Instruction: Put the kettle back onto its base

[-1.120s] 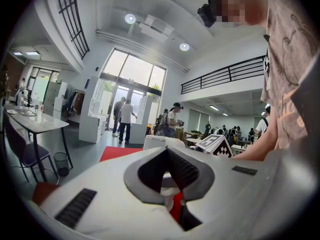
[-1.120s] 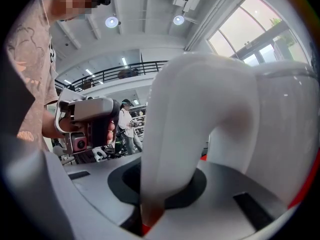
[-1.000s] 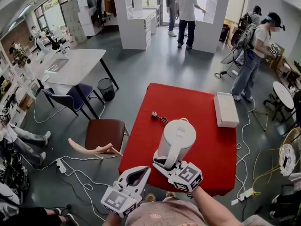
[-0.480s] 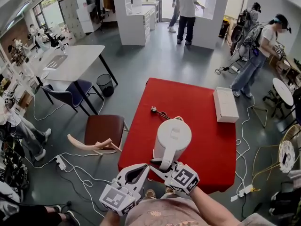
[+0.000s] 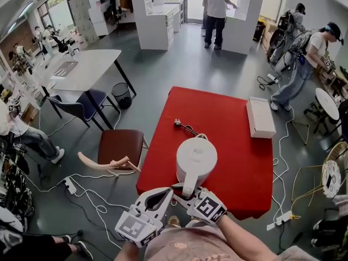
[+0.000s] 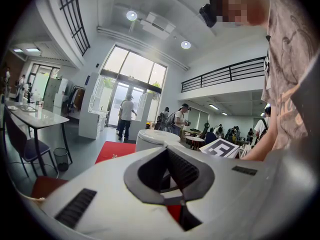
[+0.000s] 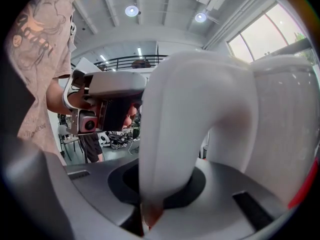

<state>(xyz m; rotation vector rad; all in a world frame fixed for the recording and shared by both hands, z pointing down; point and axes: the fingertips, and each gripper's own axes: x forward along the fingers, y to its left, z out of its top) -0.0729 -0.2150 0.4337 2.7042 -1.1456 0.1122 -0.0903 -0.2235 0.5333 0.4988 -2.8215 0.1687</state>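
Right gripper point(image 5: 185, 191) clamping kettle point(image 5: 196, 159) handle, left gripper point(image 5: 167, 193) closed empty, cord point(image 5: 186, 128) beyond, white box point(image 5: 260, 118) well apart

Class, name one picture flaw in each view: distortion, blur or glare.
Head view: fisheye curves the room around the red table. Left gripper view: dark vignette, washed-out windows. Right gripper view: kettle handle looms close and soft; ceiling lamps glare.

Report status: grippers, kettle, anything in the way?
Right gripper shut on kettle handle. Left gripper shut, empty. Base not in sight. Plug lies beyond kettle.
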